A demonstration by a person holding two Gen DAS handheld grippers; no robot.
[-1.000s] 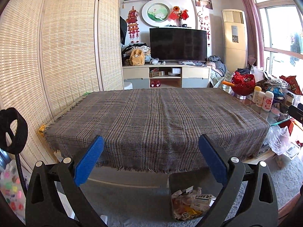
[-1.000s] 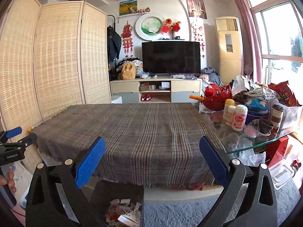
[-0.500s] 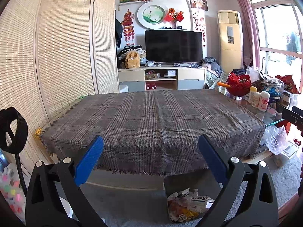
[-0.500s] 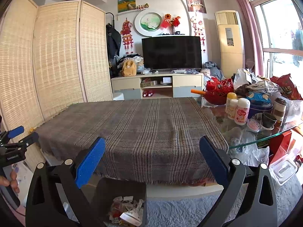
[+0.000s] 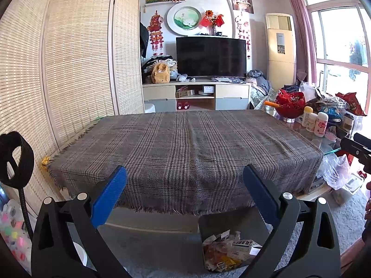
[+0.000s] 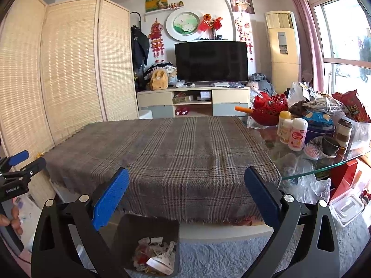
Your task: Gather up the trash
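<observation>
A dark trash bin (image 5: pixel 209 228) full of crumpled paper and wrappers (image 5: pixel 229 250) stands on the floor before the table; it also shows in the right wrist view (image 6: pixel 148 231). My left gripper (image 5: pixel 185 194) is open and empty, above and behind the bin. My right gripper (image 6: pixel 186 195) is open and empty, held over the bin's near side. The plaid tablecloth (image 5: pixel 185 143) carries no visible trash. The left gripper also shows at the left edge of the right wrist view (image 6: pixel 16 171).
A glass tabletop (image 6: pixel 301 162) on the right holds bottles (image 6: pixel 298 134), a red bowl (image 6: pixel 269 108), snack bags and cups. Plastic bags and a container (image 6: pixel 345 206) lie beneath it. Bamboo screens (image 5: pixel 76 64) stand left; a TV cabinet (image 5: pixel 197 92) stands behind.
Both grippers have drawn back and risen slightly from the table, so the bin shows more fully. Both stay open and empty.
</observation>
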